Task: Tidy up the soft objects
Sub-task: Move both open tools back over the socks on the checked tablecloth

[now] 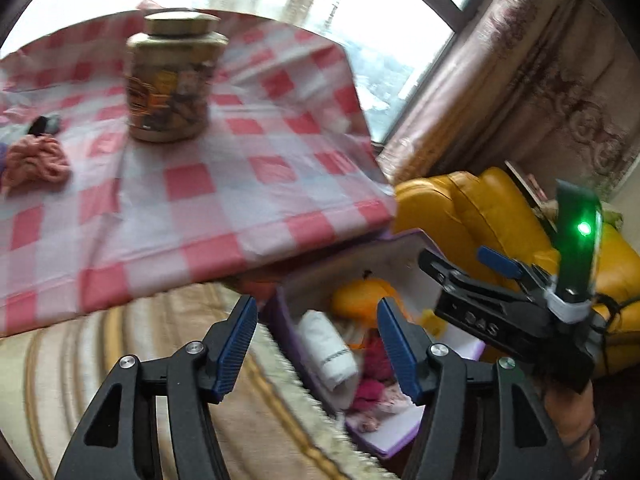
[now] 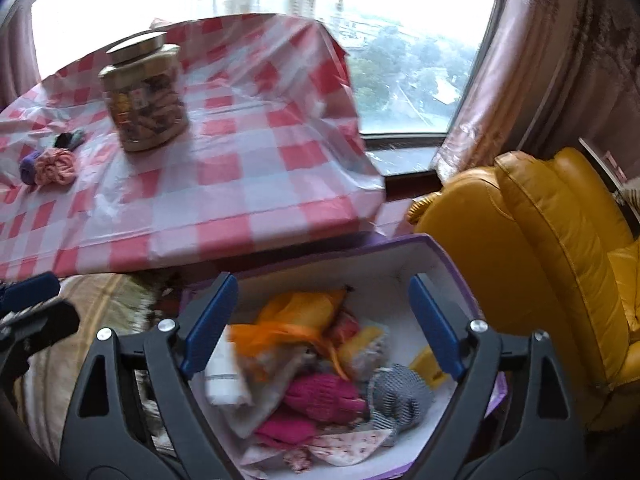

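Right wrist: clothes (image 2: 320, 392) below open tool (image 2: 322, 324).

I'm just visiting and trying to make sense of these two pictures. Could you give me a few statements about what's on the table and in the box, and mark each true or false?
1. A jar with a gold lid stands upright on the checked tablecloth. True.
2. The purple box below the table edge is empty. False: it holds a pile of soft things, among them a white roll and a pink knitted piece.
3. The right gripper is clamped on a sock. False: its jaws stand open above the box with nothing between the pads.
4. A pink bundle of cloth lies on the table, left of the jar. True.
5. The armchair beside the box is blue. False: it is yellow.
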A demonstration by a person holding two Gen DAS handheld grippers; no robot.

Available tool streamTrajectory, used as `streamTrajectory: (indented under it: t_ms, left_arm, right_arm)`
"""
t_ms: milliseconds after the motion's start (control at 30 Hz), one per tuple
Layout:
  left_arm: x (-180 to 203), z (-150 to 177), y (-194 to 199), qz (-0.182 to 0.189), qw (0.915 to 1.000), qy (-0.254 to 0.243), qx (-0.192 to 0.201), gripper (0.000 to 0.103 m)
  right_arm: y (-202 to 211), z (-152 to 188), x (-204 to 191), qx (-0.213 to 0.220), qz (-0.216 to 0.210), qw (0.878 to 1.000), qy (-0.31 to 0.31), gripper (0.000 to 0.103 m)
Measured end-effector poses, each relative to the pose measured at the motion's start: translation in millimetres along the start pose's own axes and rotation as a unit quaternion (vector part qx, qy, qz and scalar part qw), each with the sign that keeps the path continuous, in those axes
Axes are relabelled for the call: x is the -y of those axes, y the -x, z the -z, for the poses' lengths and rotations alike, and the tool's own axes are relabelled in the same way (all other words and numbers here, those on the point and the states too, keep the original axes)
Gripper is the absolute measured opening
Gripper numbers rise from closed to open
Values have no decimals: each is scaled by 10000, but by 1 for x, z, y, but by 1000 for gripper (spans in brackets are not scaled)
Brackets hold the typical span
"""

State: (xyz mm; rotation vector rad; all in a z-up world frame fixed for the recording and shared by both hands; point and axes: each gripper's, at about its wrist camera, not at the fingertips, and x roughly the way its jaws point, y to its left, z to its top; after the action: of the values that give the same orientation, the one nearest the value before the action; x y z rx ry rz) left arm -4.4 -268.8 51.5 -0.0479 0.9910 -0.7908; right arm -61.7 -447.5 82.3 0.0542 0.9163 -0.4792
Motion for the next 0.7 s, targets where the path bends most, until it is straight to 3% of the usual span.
streamTrajectory:
  t_ms: [300,700]
  left_arm:
    - [-63,-6,42,-945,9930,438,557,63]
    - [-154,6,90,-1791,9725,1206,877,64]
  right_arm:
    - [10,-10,-81,109,-629,9971,404,89]
    - [13,-14,-183,5,-1354,9845,1117,89]
